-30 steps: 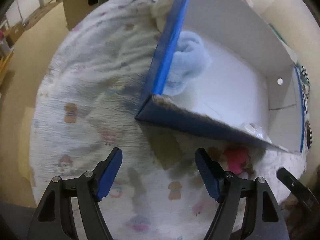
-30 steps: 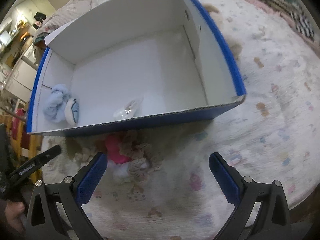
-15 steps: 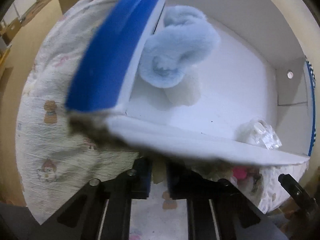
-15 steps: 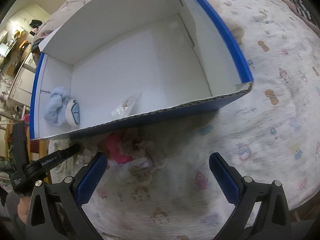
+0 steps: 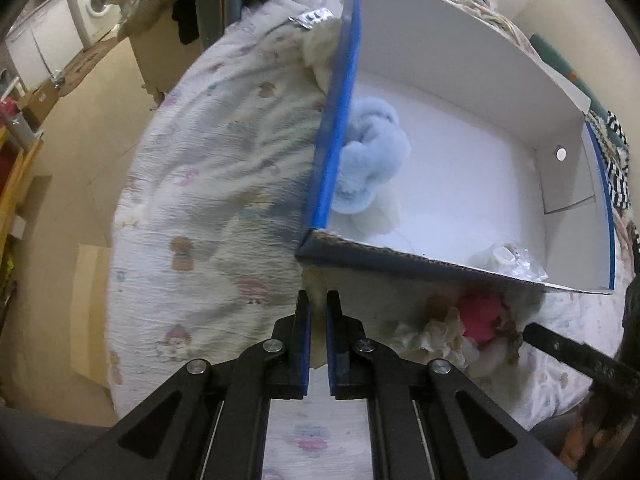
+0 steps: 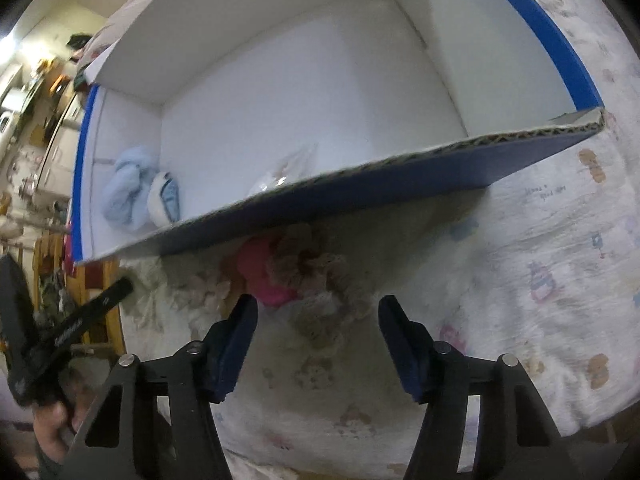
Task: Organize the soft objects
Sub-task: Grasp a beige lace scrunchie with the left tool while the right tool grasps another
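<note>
- Left tool (image 5: 318, 312): the jaws stand nearly together, with a cream-coloured piece of soft fabric (image 5: 316, 300) pinched between the blue pads. The tool sits just below the near corner of the cardboard box (image 5: 440, 268).
- Right tool (image 6: 316, 320): the jaws stand wide apart with nothing between the pads. It hovers over the bedspread (image 6: 540, 260), pointed at the pile of soft items below the box's near wall.
- Cardboard box: blue outside, white inside, open at the top, resting on the bedspread on the bed.
- Contents of the box: a light blue plush item (image 5: 372, 160) lies against the left wall, with a white item with blue markings (image 6: 164, 200) touching it. A crumpled clear plastic bag (image 5: 508, 260) lies against the near wall.
- Items outside the box: a pink soft item (image 6: 264, 272) and beige ruffled fabric (image 6: 316, 272) lie together on the bedspread, just beside the near wall. The wall overhangs them in the right wrist view and partly blocks them.
- Surroundings: a blister pack (image 5: 312, 18) lies on the bed beyond the far left corner of the box. A washing machine (image 5: 96, 0) stands in the background.
</note>
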